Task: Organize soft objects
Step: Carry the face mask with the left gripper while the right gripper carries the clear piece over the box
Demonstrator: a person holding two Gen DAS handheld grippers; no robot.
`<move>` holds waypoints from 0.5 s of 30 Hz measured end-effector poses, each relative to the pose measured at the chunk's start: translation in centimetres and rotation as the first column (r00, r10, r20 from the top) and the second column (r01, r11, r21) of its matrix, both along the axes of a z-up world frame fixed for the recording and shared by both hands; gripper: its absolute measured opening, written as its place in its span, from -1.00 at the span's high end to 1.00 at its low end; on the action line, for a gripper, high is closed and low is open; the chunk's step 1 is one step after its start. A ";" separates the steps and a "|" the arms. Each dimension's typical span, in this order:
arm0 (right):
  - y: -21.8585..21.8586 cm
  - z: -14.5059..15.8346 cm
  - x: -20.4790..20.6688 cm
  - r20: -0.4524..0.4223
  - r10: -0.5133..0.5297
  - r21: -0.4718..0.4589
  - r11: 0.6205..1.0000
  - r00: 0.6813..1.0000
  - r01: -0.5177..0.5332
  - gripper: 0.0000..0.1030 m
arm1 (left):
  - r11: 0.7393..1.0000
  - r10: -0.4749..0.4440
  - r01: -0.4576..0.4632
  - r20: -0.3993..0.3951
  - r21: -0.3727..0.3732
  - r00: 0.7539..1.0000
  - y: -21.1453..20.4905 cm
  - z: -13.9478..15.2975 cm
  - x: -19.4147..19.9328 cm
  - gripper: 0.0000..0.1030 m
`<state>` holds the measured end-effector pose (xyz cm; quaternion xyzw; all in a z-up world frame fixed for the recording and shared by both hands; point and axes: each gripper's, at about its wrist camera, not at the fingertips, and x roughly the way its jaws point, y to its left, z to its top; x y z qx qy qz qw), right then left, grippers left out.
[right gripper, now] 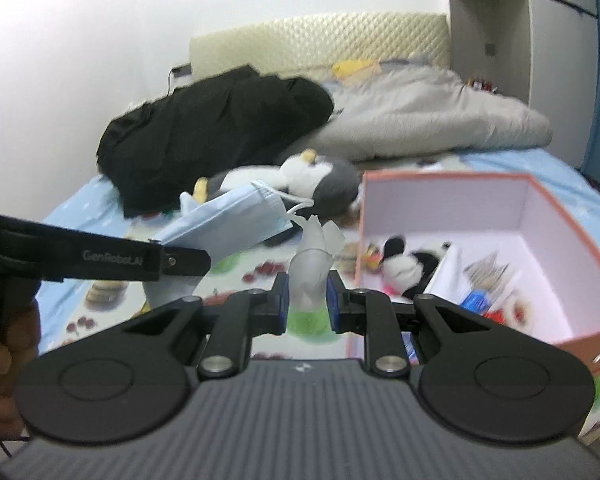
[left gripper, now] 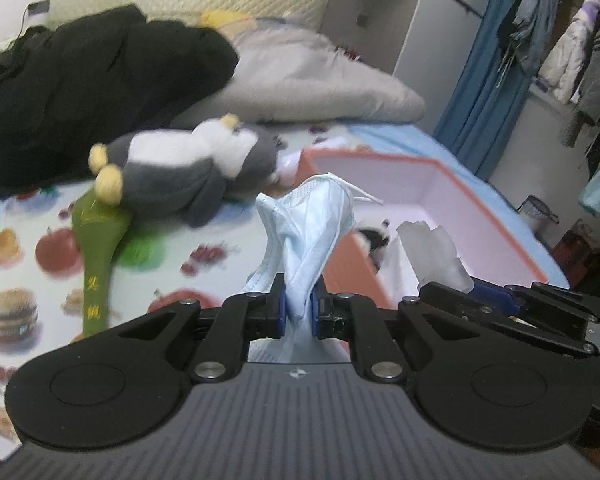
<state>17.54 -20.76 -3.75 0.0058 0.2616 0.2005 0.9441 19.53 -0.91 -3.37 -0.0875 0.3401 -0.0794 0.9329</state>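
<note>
Nearest the left wrist camera, the left gripper (left gripper: 299, 307) has its blue-padded fingers (left gripper: 278, 308) clenched on a crumpled pale-blue pleated surgical face mask (left gripper: 312, 224), whose bulk stands up above the jaws with a white ear loop trailing off its top. Beside it, the right gripper (right gripper: 307, 300) pinches a translucent, whitish crinkled plastic glove (right gripper: 314, 258), its loose end flaring above the pads.

Both soft things hang clear above the fruit-and-burger printed bed sheet (left gripper: 52, 264), just short of the salmon-walled open cardboard box with a white interior (right gripper: 548, 216). That box sits to the right and already holds a small black-and-white panda plush (right gripper: 408, 260) and some packets.

The step in hand looks like carrying both items to the box. To do it well, keep both grips firm until each load is past the near wall and over the open interior, since both pieces are light and floppy and a drooping edge or the ear loop could catch on the rim. Lower before letting go, and aim for the free floor beside the panda.

Further back lie a grey-and-white penguin plush toy with yellow feet (left gripper: 188, 164) and a green sock-like item (left gripper: 96, 264), then a black garment heap (left gripper: 92, 80) and a folded grey quilt (left gripper: 312, 76) by the headboard.
</note>
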 end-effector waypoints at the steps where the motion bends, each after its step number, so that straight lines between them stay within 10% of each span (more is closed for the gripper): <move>1: -0.4 0.4 0.2 0.012 -0.006 0.002 1.000 1.000 0.006 0.56 | 1.000 -0.003 0.003 0.017 -0.003 1.000 -0.3 0.5 0.2 0.73; 15: -5.7 4.5 3.4 0.132 -0.105 -0.032 0.993 0.986 0.110 0.56 | 0.994 -0.086 0.091 0.077 -0.061 0.993 -5.3 4.7 6.2 0.73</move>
